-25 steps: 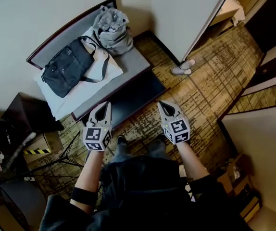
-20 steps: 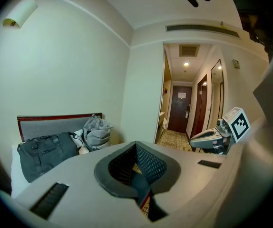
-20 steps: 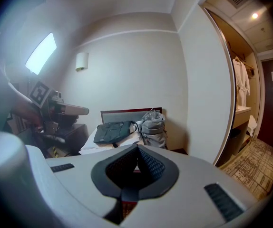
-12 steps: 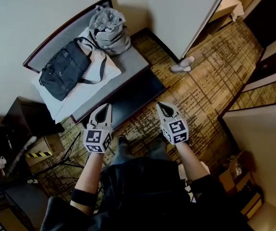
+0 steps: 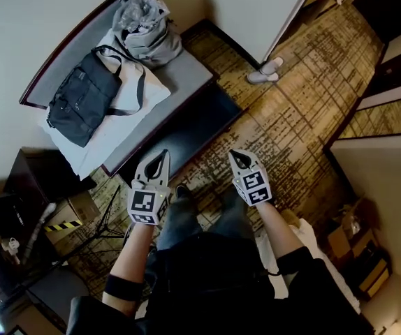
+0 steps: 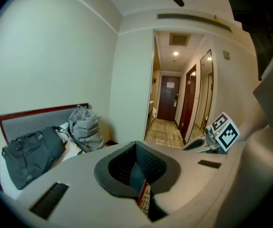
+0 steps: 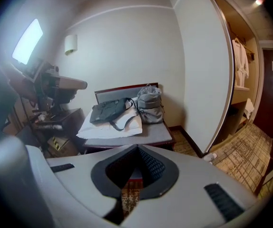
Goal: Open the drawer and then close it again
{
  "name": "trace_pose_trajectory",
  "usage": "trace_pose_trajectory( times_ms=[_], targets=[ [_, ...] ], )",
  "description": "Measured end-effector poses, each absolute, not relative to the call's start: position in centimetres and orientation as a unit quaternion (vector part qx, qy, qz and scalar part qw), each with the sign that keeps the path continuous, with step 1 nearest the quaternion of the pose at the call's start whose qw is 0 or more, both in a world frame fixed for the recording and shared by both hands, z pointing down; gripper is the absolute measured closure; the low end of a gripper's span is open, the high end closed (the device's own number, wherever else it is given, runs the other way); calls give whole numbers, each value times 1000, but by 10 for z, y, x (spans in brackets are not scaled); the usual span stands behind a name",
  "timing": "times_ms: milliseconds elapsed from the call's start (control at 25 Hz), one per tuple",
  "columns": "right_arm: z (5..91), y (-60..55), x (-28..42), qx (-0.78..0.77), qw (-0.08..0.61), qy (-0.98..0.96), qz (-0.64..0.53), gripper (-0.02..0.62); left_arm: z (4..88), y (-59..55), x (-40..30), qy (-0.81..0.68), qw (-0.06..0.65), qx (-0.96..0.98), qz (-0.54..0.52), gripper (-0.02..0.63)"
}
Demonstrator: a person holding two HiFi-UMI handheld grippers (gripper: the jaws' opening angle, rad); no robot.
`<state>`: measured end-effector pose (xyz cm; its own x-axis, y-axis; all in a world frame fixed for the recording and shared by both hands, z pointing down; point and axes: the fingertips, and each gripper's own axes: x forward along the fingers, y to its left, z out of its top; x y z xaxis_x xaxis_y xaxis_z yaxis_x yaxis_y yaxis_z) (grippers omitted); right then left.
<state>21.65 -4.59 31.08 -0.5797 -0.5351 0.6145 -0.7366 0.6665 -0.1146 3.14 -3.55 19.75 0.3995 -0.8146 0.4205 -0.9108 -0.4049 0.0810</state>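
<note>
Both jaws are pressed together with nothing in them. My left gripper (image 5: 161, 155) and right gripper (image 5: 234, 154) are pale grey moulded plastic, each with a checkered marker cube, and both hang over the patterned brown-gold carpet (image 5: 291, 117).

The drawer (image 5: 179, 135) reads as the dark, flat, smooth panel under the table (image 5: 190, 75). It sits just ahead of both grippers and is not touched. Its long axis follows the table's front edge, from lower left to upper right in the head view. Its face points out toward me and it looks shut.

The table has a matte grey top in a dark red-brown wood frame. On it are 2 bags: a soft black fabric bag (image 5: 82, 107) lying on a white cloth (image 5: 127, 110), and a crumpled grey bag (image 5: 141, 30) at the far end.

Against 1 second ago, the table and bags have slid up and left in the head view. The left gripper has shifted slightly right. Both jaws are as tight as before.
</note>
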Motion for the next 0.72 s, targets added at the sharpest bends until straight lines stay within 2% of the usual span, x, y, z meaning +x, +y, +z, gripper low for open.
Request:
trace_pose_trajectory(
  times_ms=[240,440,720],
  targets=[
    [425,-26,208,342,339,-851,208,570,250,-42,49,-499,155,833,183,603],
    [530,-1,187,312,382,-840,226,555,316,-42,34,-519,175,815,188,603],
    [656,26,144,265,396,-841,254,460,421,-35,18,-543,191,793,201,603]
  ],
)
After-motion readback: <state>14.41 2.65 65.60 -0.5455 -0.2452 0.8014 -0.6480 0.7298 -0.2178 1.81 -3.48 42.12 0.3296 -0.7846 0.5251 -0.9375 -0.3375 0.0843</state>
